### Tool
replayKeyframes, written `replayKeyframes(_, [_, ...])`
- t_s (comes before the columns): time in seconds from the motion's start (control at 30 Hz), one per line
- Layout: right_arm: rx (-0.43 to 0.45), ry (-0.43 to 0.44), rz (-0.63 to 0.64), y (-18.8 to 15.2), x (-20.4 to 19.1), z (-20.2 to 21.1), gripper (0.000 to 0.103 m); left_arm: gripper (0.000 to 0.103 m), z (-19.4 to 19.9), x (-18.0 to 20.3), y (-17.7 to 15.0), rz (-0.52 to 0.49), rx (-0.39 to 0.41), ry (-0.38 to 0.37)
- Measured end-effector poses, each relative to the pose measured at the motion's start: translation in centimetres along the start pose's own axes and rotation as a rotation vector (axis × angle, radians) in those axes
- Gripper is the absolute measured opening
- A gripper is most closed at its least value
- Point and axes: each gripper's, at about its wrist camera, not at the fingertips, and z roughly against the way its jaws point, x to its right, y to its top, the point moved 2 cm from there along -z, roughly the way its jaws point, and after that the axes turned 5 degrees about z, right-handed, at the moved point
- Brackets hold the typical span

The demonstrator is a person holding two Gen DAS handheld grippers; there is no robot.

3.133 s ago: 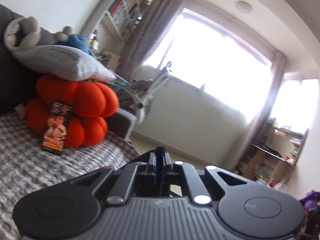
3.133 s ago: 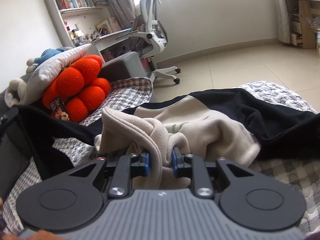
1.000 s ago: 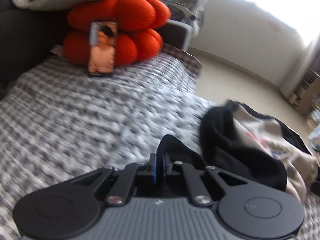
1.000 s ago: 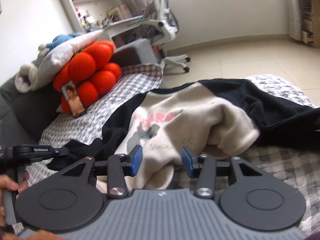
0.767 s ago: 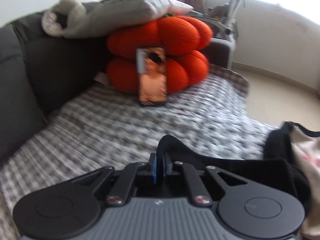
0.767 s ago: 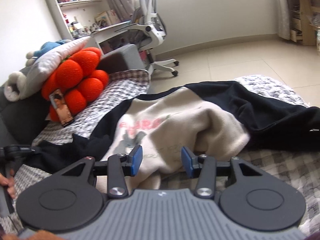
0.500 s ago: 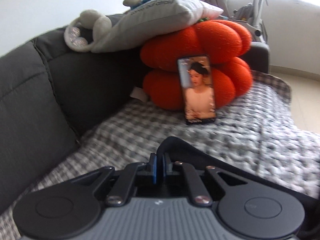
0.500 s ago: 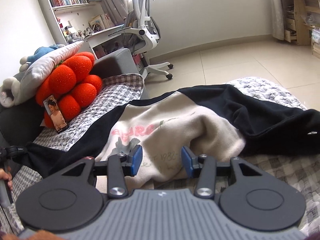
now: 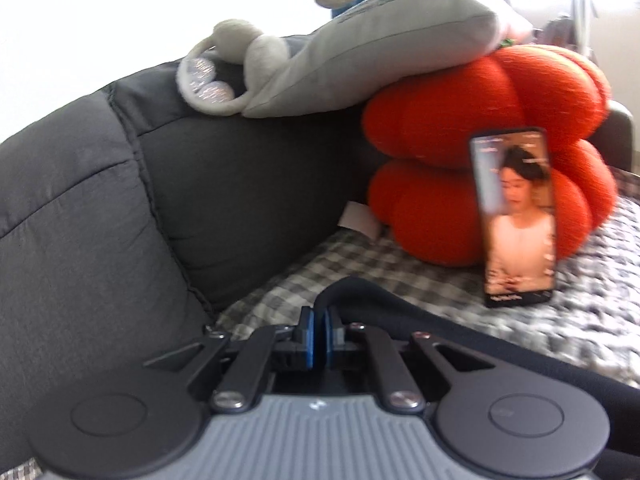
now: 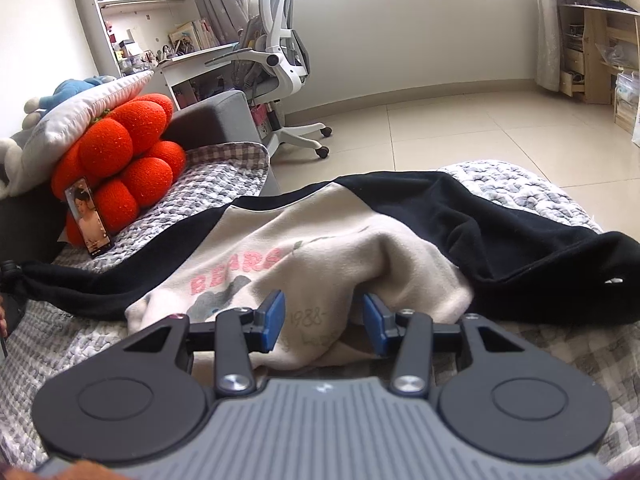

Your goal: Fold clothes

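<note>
A cream sweatshirt with black sleeves and pink lettering [image 10: 320, 256] lies spread across the checked sofa cover [image 10: 520, 188]. My right gripper [image 10: 322, 322] is open, its blue pads on either side of the rumpled cream hem, nothing pinched. In the left wrist view my left gripper [image 9: 319, 330] is shut on the black sleeve cuff [image 9: 352, 292], held low near the dark sofa backrest. That black sleeve [image 10: 120, 280] is stretched out to the left in the right wrist view. The other black sleeve [image 10: 520, 236] lies to the right.
A red knotted cushion [image 9: 500, 152] stands against the grey sofa back [image 9: 120, 220], with a phone [image 9: 516, 216] leaning on it and a grey pillow [image 9: 380, 40] on top. A white office chair [image 10: 280, 60], shelves and tiled floor [image 10: 460, 132] lie beyond the sofa.
My left gripper has carried the black sleeve cuff leftward toward the sofa back, pulling the sleeve out straight. My right gripper has let go of the cream fabric and now stands open.
</note>
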Motion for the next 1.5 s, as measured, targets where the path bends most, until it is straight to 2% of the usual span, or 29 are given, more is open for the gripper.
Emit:
replayKeyframes(0.27, [-0.009,-0.016,0.048,-0.2,-0.5,-0.3,0.047,0.006,-4.6,-0.5,-1.0,-0.005,-0.033,0.072])
replayKeyframes(0.43, [-0.010,-0.021,0.064,-0.3,-0.2,0.1,0.047,0.006,-6.6,0.7,-2.8,-0.009,-0.090,0.062])
replayKeyframes(0.6, [-0.014,-0.021,0.053,-0.4,0.2,0.4,0.047,0.006,-6.9,1.6,-4.0,-0.036,-0.109,0.060])
replayKeyframes(0.7, [-0.018,-0.018,0.042,-0.4,0.3,0.4,0.047,0.014,-6.5,1.8,-3.9,-0.039,-0.135,0.045])
replayKeyframes(0.77, [-0.018,-0.018,0.038,-0.4,0.2,0.4,0.047,0.025,-5.9,1.8,-3.8,-0.042,-0.146,0.038])
replayKeyframes(0.83, [-0.018,-0.019,0.037,-0.4,0.2,0.5,0.049,0.043,-5.1,1.9,-3.7,-0.046,-0.147,0.037])
replayKeyframes(0.9, [-0.014,-0.022,0.033,-0.4,0.3,0.7,0.053,0.048,-4.3,1.8,-3.7,-0.046,-0.153,0.022])
replayKeyframes(1.0, [-0.007,-0.030,0.023,-0.4,0.4,1.1,0.057,0.062,-2.9,1.8,-3.7,-0.048,-0.172,-0.011])
replayKeyframes(1.1, [-0.005,-0.039,0.000,-0.5,0.8,1.4,0.058,0.064,-1.6,1.7,-3.8,-0.051,-0.191,-0.044])
replayKeyframes(1.2, [-0.010,-0.042,-0.019,-0.6,1.2,1.6,0.060,0.073,0.1,2.1,-3.9,-0.069,-0.200,-0.072])
replayKeyframes(1.33, [-0.015,-0.049,-0.035,-0.8,1.7,2.1,0.062,0.083,3.0,2.6,-4.6,-0.078,-0.203,-0.146])
replayKeyframes(1.5, [-0.021,-0.065,-0.074,-1.2,2.8,2.5,0.062,0.083,7.0,4.2,-5.9,-0.124,-0.202,-0.243])
